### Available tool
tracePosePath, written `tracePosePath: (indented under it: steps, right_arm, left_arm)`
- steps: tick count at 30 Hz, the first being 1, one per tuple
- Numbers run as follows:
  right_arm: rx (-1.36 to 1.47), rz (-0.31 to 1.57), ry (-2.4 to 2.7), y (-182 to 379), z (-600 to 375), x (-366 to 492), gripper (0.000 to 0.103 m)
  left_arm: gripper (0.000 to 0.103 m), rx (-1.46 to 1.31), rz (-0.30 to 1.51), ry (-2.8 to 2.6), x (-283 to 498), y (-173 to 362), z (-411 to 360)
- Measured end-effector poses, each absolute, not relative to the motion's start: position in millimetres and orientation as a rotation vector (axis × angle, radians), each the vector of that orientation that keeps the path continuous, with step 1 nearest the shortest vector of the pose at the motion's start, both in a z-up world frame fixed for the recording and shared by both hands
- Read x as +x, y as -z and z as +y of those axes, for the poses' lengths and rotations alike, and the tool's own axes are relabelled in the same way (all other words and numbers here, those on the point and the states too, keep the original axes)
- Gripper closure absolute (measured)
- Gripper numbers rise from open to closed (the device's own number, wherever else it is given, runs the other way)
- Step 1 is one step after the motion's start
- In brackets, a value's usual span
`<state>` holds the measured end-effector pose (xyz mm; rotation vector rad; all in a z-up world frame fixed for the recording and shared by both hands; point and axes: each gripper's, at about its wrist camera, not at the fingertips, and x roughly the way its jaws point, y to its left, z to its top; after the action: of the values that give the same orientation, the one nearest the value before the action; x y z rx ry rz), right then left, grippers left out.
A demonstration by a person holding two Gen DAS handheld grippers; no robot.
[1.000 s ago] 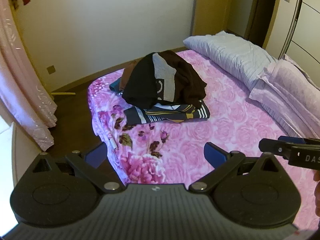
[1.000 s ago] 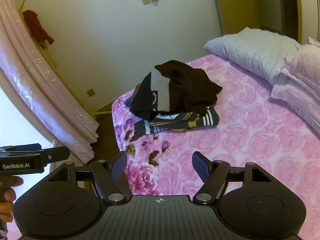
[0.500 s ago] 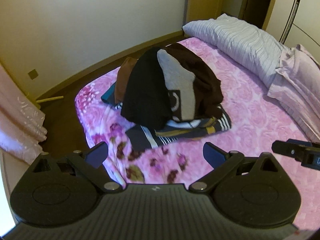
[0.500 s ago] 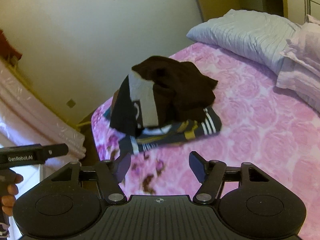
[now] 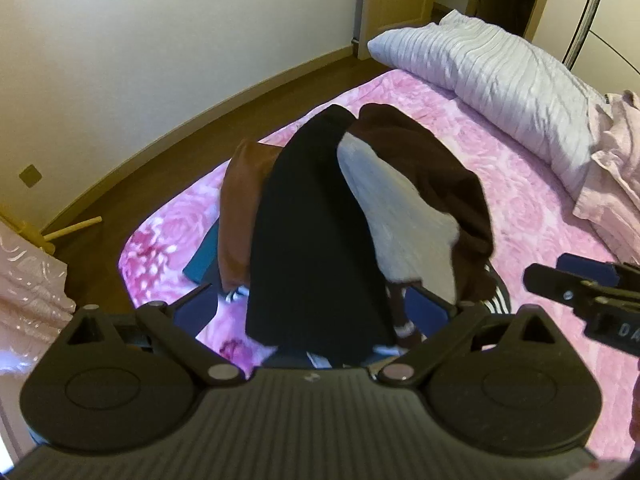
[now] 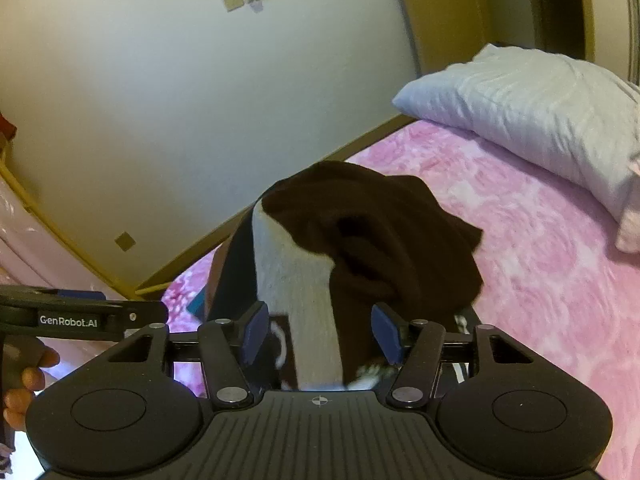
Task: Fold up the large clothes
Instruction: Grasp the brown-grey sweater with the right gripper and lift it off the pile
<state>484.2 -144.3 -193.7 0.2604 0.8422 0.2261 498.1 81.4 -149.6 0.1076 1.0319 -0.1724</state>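
A heap of clothes lies near the foot corner of the bed: a black garment (image 5: 312, 232), a grey panel (image 5: 392, 208) and a dark brown garment (image 5: 432, 168) on top. A rust-brown piece (image 5: 240, 208) and a teal piece (image 5: 204, 256) show at its left. My left gripper (image 5: 314, 308) is open right over the near edge of the heap, with the black cloth between its fingers. My right gripper (image 6: 320, 332) is open too, its blue pads (image 6: 256, 332) on either side of the grey panel (image 6: 292, 280) and dark brown garment (image 6: 380, 232).
The bed has a pink rose-patterned cover (image 5: 520, 216). A pale ribbed pillow (image 5: 492, 72) and a pink pillow (image 5: 612, 184) lie at its head. Wooden floor (image 5: 160, 160), a wall and a pink curtain (image 5: 28, 276) border the bed's far side. A hand (image 6: 24, 380) holds the left gripper.
Both grippers have moved forward and down onto the heap, which now fills the space between their fingers. The right gripper's fingers stand slightly closer together.
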Motion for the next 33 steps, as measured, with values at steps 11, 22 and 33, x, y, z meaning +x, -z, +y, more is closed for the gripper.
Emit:
tracePosePath:
  steps: [11,22,33]
  right_arm:
    - [0.279,0.937,-0.285,264.0,-126.9,572.4,0.048]
    - [0.405,0.750,-0.357,233.9,-146.5,551.2,0.100]
    - [0.579,0.295,-0.146,104.0,-224.8,455.5,0.101]
  left_arm:
    - [0.005,0.120,1.107,0.172,571.1,200.2,82.6]
    - [0.009,0.117,1.092,0.180,581.9,186.8,87.2]
    - [0.009,0.135,0.873,0.410,532.7,96.9,21.3]
